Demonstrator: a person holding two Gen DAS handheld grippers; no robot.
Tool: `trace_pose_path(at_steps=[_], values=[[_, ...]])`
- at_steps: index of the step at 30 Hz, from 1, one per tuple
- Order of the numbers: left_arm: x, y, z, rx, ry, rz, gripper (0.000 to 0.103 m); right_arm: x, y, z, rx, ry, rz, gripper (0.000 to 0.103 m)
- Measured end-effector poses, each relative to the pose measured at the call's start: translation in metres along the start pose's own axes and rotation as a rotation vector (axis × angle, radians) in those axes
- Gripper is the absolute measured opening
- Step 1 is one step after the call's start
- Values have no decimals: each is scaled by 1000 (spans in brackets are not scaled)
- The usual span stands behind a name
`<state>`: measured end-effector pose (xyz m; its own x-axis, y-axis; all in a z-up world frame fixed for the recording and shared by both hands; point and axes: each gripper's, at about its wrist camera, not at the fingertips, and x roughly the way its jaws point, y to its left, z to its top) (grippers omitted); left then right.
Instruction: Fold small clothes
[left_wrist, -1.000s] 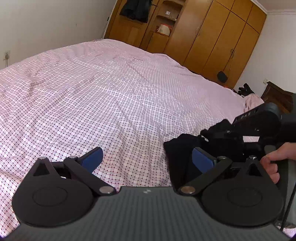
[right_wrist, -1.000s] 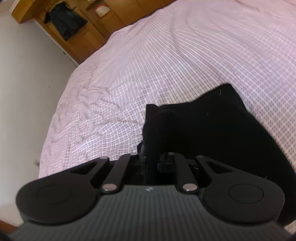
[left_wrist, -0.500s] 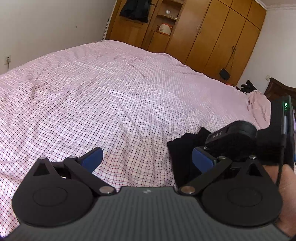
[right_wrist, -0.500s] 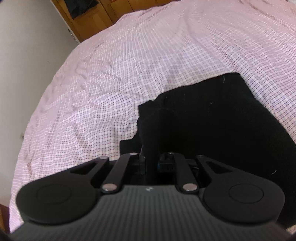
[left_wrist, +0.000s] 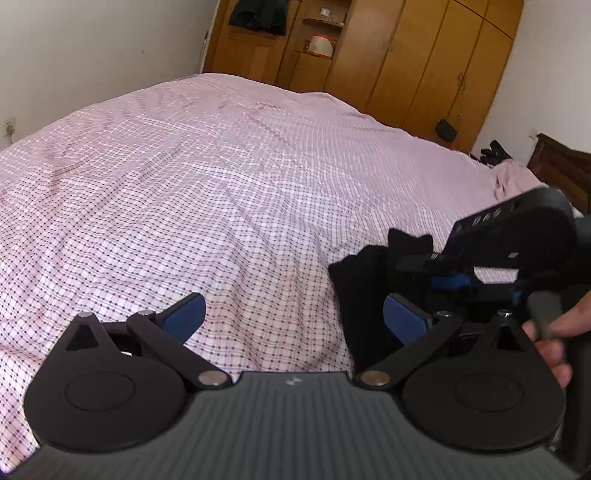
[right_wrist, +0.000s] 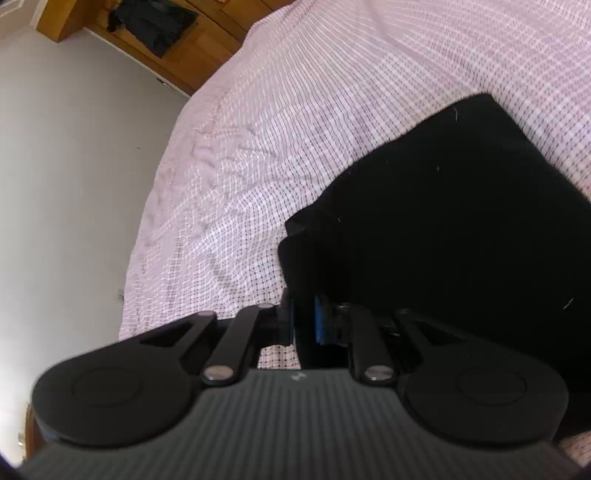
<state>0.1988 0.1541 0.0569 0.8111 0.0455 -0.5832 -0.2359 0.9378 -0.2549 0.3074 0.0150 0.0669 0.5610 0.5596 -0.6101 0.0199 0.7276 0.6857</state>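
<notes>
Where the black garment (right_wrist: 443, 229) lies, on the near right part of the pink checked bedspread (left_wrist: 221, 192), we see it mostly flat, its far edge straight and one near corner bunched up in a small fold. From the right wrist view our right gripper (right_wrist: 303, 320) sits at that near corner with a strip of the dark cloth running between its blue pads (right_wrist: 320, 321); the jaws are nearly together with only a narrow gap, and the pads seem to rest against the cloth on both sides. In the left wrist view that same gripper (left_wrist: 424, 264) reaches in from the right over the bunched corner of the garment (left_wrist: 360, 295), with a hand (left_wrist: 554, 343) wrapped around its handle.

Our left gripper (left_wrist: 293, 319) hovers just left of the garment, its blue pads spread wide with nothing but bedspread between them; the right pad is seen against the garment's left edge, though we cannot tell whether it touches.

Beyond the bed stand a wooden wardrobe (left_wrist: 424, 62) with dark clothing (left_wrist: 258, 16) hanging at its open section, a white wall (left_wrist: 92, 55), and a few dark items (left_wrist: 493, 153) at the bed's far right corner.
</notes>
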Motion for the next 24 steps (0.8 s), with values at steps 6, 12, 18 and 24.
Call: trace_pose_path(at_steps=[6, 12, 18, 24], values=[[-1, -11, -6, 14, 17, -55, 103, -46, -9, 5, -145, -30, 31, 42], [-1, -17, -18, -45, 82, -164, 103, -100, -46, -10, -348, -84, 7, 74], [-10, -22, -39, -101, 117, -243, 96, -142, -100, -47, -446, -178, 0, 73], [-10, -33, -44, -63, 138, -239, 56, -148, -127, -94, -576, -267, -71, 74]])
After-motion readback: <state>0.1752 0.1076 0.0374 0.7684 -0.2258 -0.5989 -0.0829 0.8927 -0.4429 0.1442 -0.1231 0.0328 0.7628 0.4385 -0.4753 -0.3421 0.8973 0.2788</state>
